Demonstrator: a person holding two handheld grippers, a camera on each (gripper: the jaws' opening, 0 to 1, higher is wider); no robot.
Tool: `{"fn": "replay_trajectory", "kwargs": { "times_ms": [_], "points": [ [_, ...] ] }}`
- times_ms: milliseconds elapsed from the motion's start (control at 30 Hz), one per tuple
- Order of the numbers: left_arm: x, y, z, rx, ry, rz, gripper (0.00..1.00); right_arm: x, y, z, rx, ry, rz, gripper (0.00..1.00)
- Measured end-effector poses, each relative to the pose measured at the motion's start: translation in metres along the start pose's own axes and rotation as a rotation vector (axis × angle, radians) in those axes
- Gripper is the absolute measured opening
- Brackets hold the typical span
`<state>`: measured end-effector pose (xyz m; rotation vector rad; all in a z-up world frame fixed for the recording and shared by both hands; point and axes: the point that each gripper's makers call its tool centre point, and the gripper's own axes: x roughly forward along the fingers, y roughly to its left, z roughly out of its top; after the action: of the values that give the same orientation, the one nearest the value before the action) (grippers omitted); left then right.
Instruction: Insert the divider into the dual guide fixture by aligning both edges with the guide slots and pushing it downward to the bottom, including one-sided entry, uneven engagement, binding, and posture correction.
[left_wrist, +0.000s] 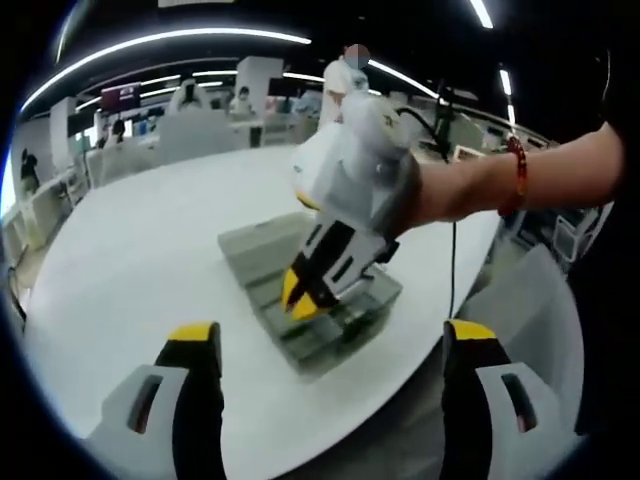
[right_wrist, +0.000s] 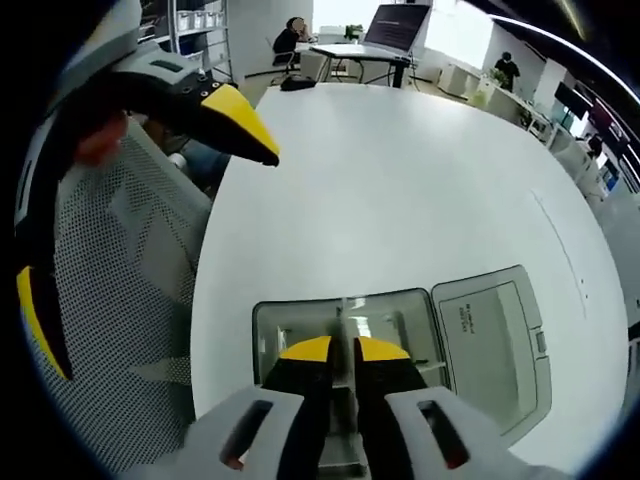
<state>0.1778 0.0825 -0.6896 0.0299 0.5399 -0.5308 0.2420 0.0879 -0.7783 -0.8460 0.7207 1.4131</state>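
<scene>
Two jaws on my right gripper (right_wrist: 343, 348) pinch the thin, stiff divider (right_wrist: 343, 318) over the fixture (right_wrist: 400, 305); left gripper (left_wrist: 330, 335) gapes idle.

The left gripper view faces the fixture (left_wrist: 310, 295) from farther back off the bench (left_wrist: 140, 270); the right gripper view looks steeply down, close above the fixture.

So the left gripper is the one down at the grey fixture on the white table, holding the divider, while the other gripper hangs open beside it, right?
Not quite: the right gripper is at the grey fixture, jaws nearly closed on what seems a thin divider. The left gripper is the open one, as the left gripper view shows.
</scene>
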Motion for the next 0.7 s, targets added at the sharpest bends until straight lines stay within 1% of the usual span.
{"fn": "replay_trajectory", "kwargs": {
  "times_ms": [33, 67, 167, 233, 333, 367, 467, 633, 700],
  "points": [
    [-0.001, -0.002, 0.002, 0.001, -0.007, 0.002, 0.9, -0.004, -0.004, -0.001, 0.023, -0.001, -0.031, 0.02],
    [-0.003, -0.004, 0.003, 0.0, -0.013, 0.003, 0.9, -0.006, -0.005, -0.001, 0.034, -0.005, -0.046, 0.02],
    [-0.006, -0.008, 0.003, 0.001, -0.015, 0.004, 0.9, -0.014, -0.004, 0.0, 0.074, -0.051, -0.062, 0.04],
    [-0.007, -0.011, 0.003, 0.007, -0.014, 0.004, 0.9, -0.018, -0.004, -0.002, 0.078, -0.056, -0.069, 0.04],
    [-0.008, -0.011, 0.006, 0.011, -0.021, 0.011, 0.9, -0.026, -0.006, -0.007, 0.12, -0.067, -0.105, 0.05],
    [-0.009, -0.012, 0.008, 0.01, -0.025, 0.014, 0.9, -0.029, -0.006, -0.007, 0.135, -0.081, -0.112, 0.05],
    [-0.01, -0.016, 0.01, 0.023, -0.031, 0.014, 0.91, -0.037, -0.003, -0.005, 0.169, -0.123, -0.116, 0.07],
    [-0.014, -0.019, 0.007, 0.021, -0.031, 0.028, 0.9, -0.046, 0.002, -0.007, 0.174, -0.143, -0.129, 0.07],
    [-0.016, -0.022, 0.006, 0.016, -0.033, 0.034, 0.9, -0.048, 0.005, -0.004, 0.177, -0.173, -0.121, 0.06]
  ]
}}
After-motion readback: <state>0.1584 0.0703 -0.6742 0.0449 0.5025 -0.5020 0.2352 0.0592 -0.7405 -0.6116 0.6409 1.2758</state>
